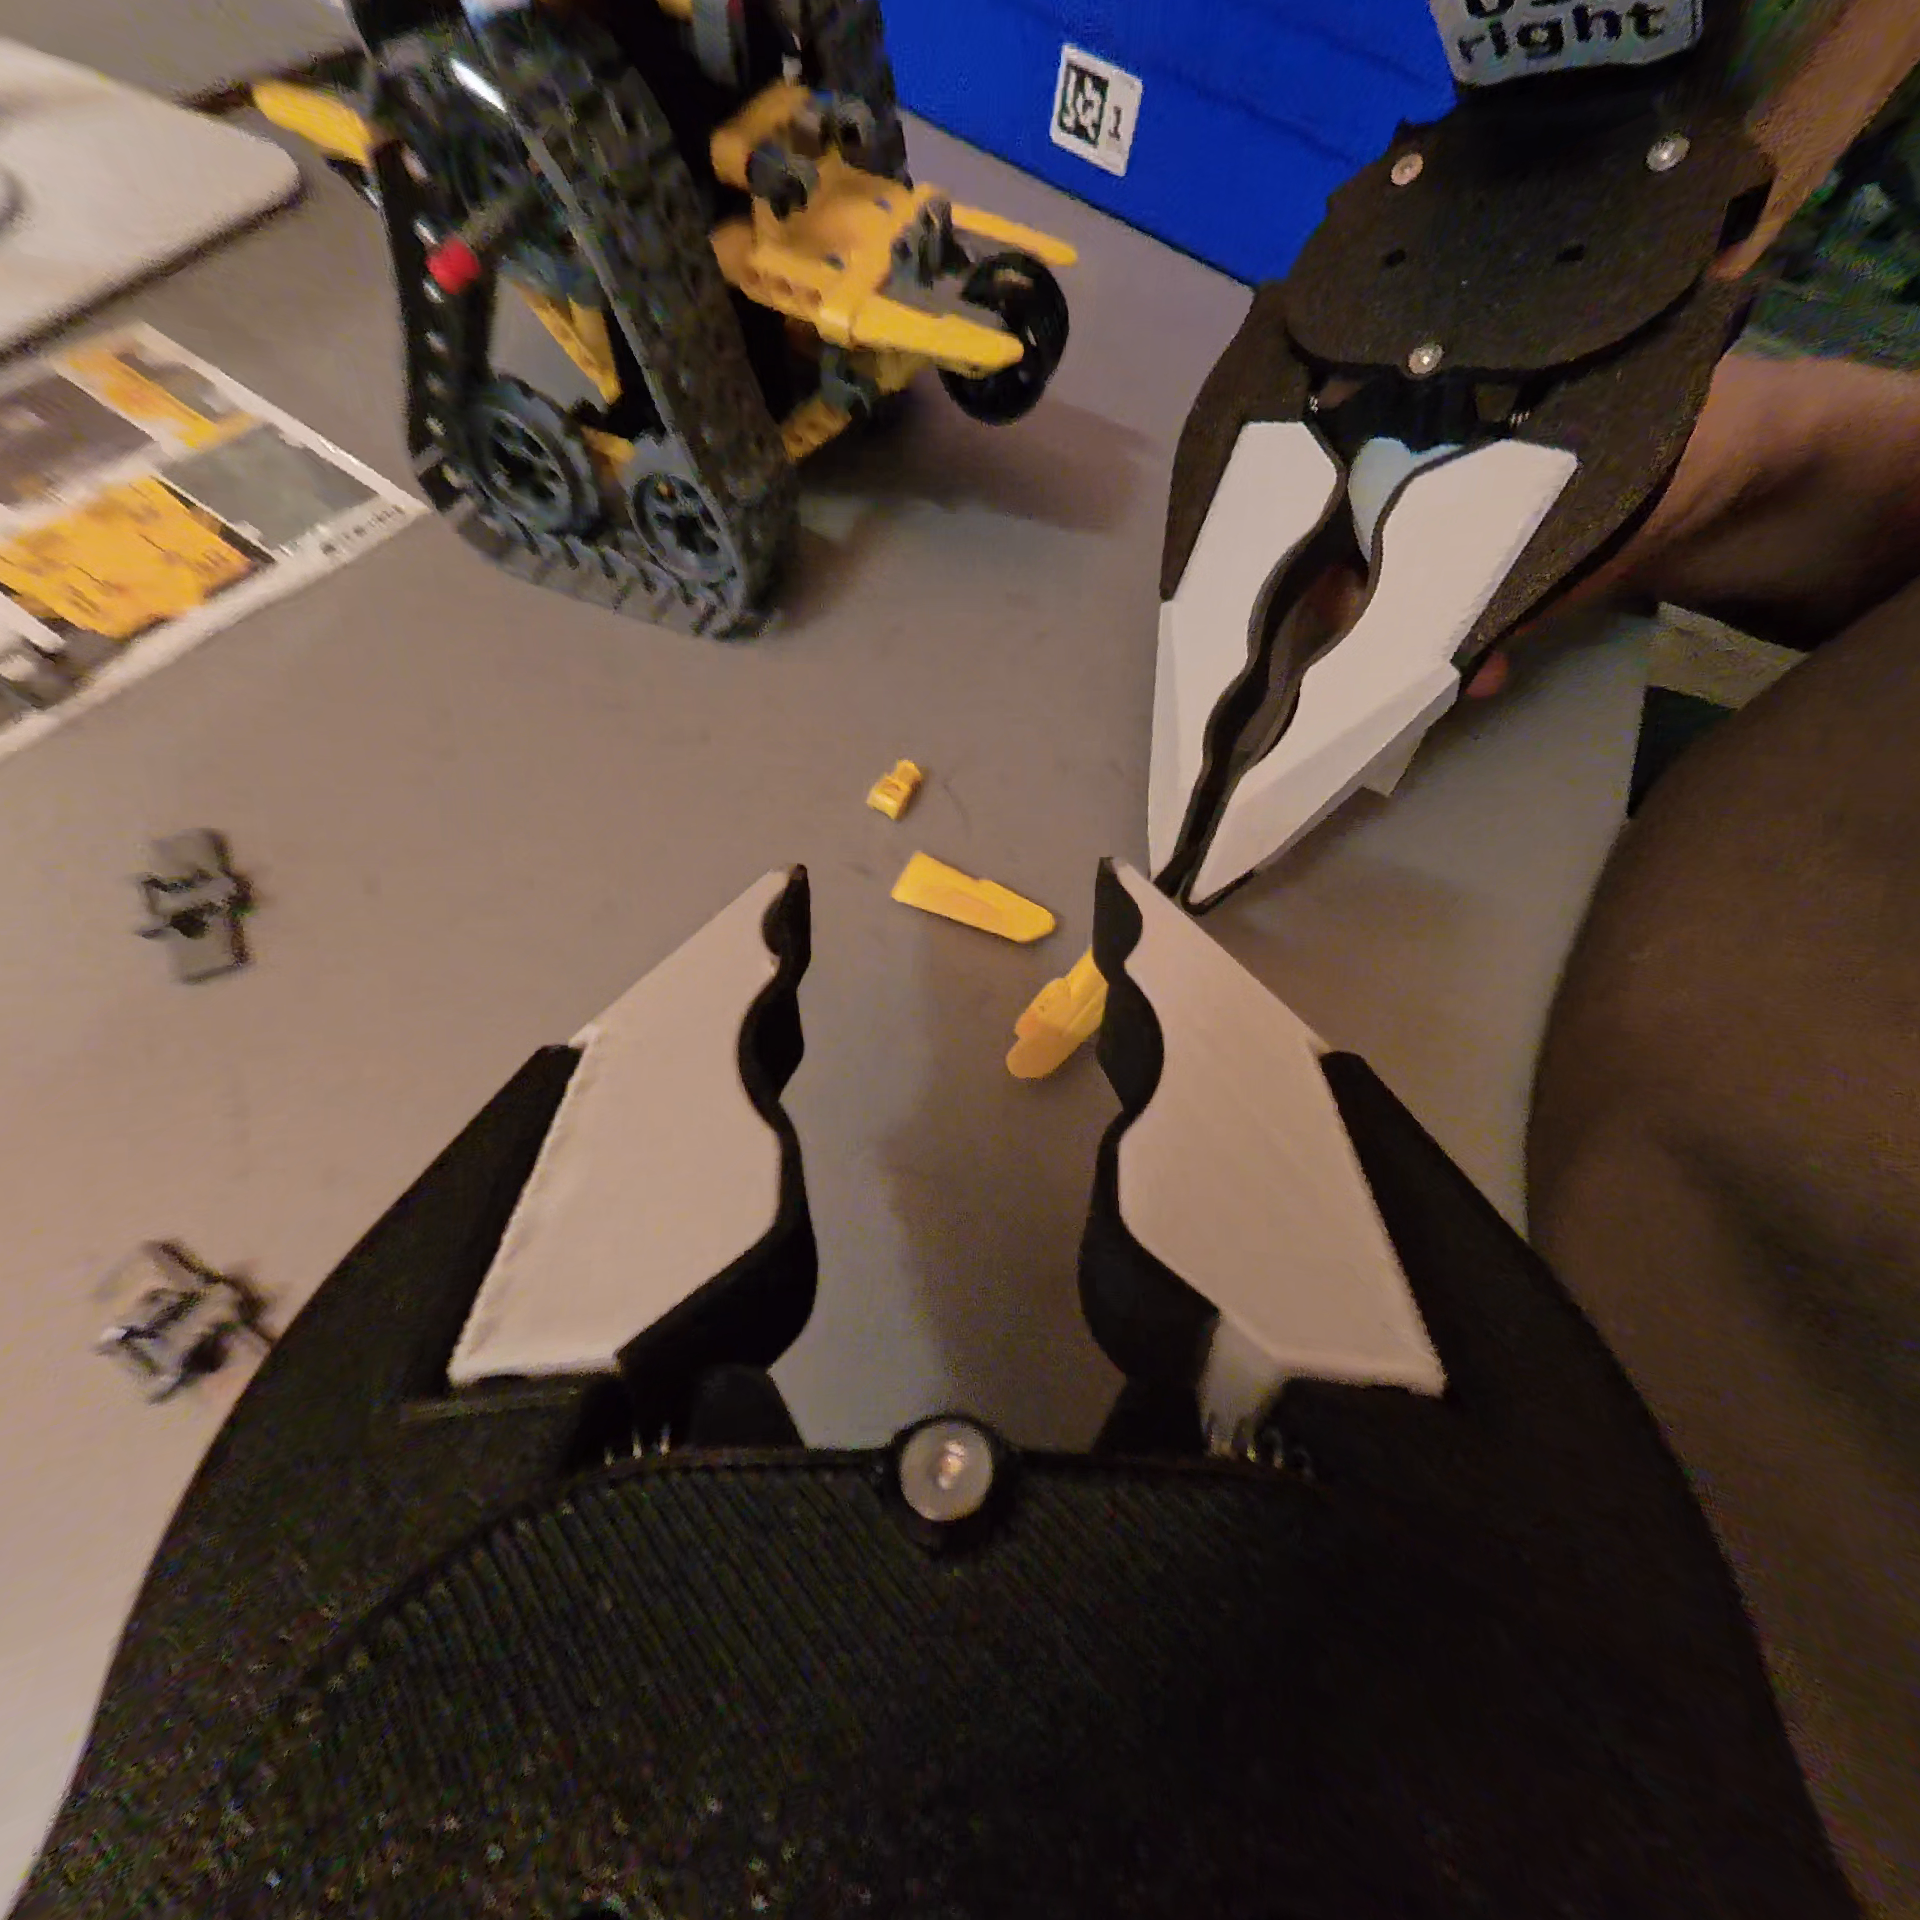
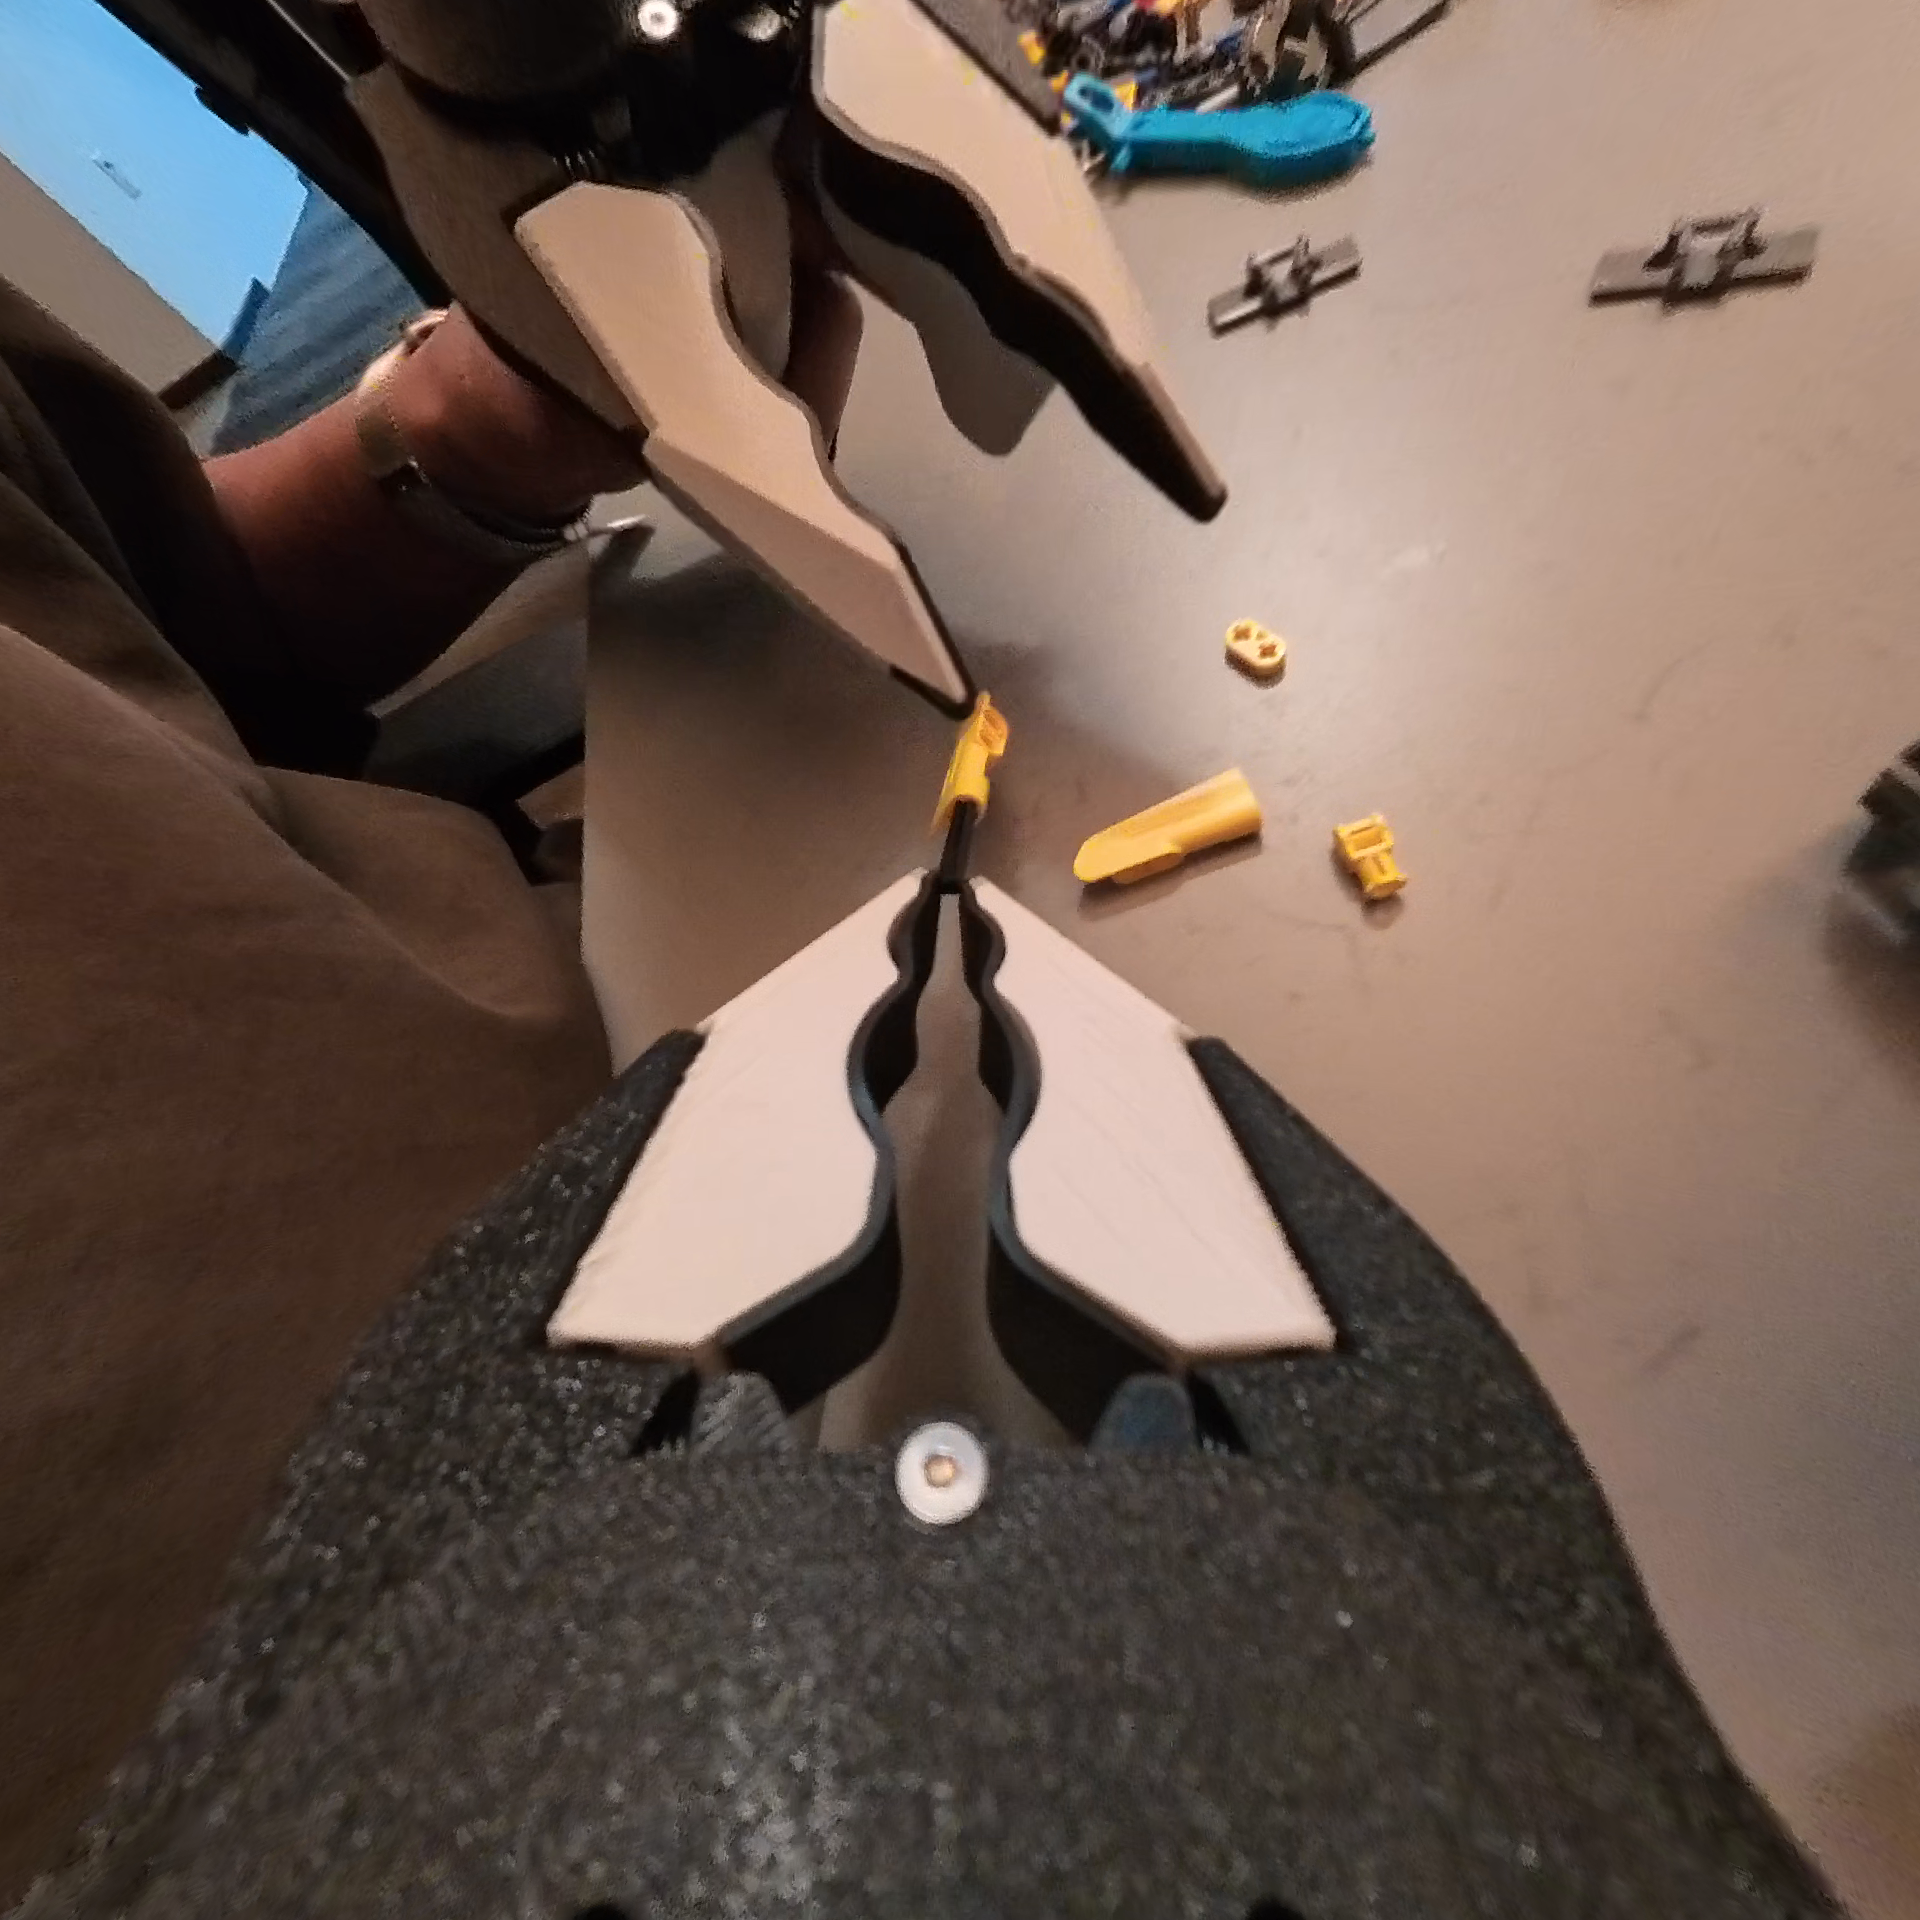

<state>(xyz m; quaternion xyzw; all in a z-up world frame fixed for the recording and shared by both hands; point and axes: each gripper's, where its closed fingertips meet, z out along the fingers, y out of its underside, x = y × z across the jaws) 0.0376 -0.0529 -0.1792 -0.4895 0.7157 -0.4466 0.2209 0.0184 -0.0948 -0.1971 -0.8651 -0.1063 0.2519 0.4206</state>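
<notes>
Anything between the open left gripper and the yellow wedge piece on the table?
Nothing visible: the yellow wedge piece lies on the table just past the open left gripper. The right gripper, shut on a yellow connector, sits off to the side.

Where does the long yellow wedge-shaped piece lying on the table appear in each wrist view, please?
Left wrist view: the long yellow wedge piece lies on the grey table, just above centre, beyond the open left gripper.
Right wrist view: it lies right of centre, to the right of the right gripper.
Shared landmark: the small yellow connector beside it, on its far side from the grippers.
</notes>
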